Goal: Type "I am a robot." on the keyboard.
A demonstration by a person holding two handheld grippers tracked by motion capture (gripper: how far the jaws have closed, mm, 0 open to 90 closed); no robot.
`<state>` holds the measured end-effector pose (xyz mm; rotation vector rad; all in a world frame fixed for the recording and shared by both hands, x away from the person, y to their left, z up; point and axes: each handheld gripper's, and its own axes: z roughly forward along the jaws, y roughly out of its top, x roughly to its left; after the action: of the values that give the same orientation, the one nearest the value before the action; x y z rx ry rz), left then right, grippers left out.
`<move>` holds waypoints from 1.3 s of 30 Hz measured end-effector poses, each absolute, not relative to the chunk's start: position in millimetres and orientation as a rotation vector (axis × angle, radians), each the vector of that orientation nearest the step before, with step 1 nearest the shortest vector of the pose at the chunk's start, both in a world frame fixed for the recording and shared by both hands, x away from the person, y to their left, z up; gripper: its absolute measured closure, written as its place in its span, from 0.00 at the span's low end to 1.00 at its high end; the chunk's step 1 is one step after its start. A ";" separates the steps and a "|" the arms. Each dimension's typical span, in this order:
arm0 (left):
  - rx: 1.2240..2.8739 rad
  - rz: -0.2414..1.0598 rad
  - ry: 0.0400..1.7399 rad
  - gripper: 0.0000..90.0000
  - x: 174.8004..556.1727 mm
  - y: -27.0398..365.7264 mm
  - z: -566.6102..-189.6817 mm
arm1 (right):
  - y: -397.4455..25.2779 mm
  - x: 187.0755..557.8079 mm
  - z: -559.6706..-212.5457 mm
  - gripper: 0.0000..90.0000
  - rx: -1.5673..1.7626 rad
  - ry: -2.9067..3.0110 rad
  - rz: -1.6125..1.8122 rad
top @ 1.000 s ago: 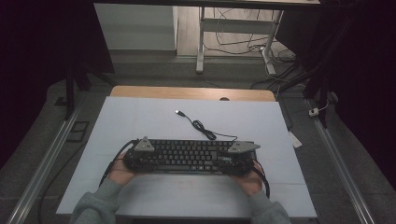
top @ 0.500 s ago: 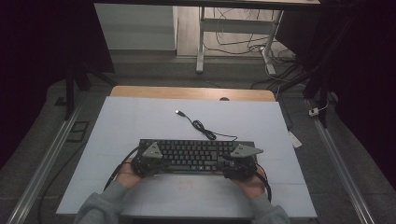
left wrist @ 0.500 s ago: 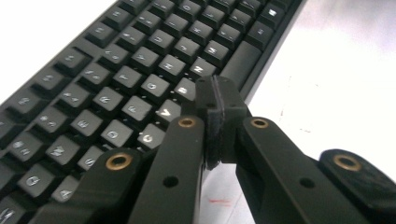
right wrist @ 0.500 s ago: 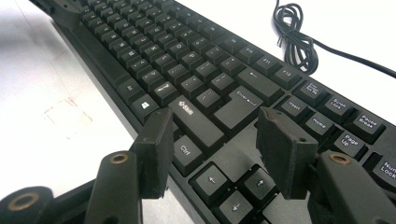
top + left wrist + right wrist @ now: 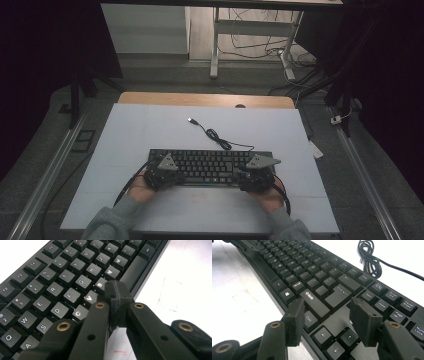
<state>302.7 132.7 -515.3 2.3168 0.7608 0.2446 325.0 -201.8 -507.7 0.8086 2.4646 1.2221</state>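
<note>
A black keyboard (image 5: 210, 165) lies flat on the white table top (image 5: 150, 130); its cable (image 5: 216, 136) runs back to a loose USB plug (image 5: 191, 120). My left gripper (image 5: 167, 169) is at the keyboard's near left part. In the left gripper view its jaws are shut (image 5: 116, 293) with nothing between them, and the tips hang just over the B key and space bar of the keyboard (image 5: 62, 282). My right gripper (image 5: 255, 171) is at the near right part. It stands open (image 5: 329, 317) above the right Ctrl and arrow keys of the keyboard (image 5: 312, 272).
A faint red outline (image 5: 200, 197) is drawn on the table just in front of the keyboard. A wooden strip (image 5: 205, 100) edges the far side. The coiled cable (image 5: 369, 262) lies behind the function keys. Metal rails run along both sides of the table.
Both grippers have drawn slightly back toward the person, and the left one has shifted inward from the keyboard's left end. The keyboard stays about where it was.
</note>
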 end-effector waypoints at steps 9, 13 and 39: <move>2.358 0.294 0.750 0.98 301.9 129.0 -518.8 | -201.9 325.3 -507.9 0.51 0.811 2.461 1.217; 2.370 0.322 0.728 0.98 299.9 126.9 -517.3 | -201.7 325.5 -508.0 0.51 0.811 2.460 1.215; 2.113 0.329 0.928 0.59 301.7 162.9 -487.6 | -203.0 327.2 -508.0 0.50 0.797 2.459 1.185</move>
<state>301.7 162.9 -487.6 2.1135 0.9278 0.3293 327.2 -203.0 -508.0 0.7971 2.4588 1.1849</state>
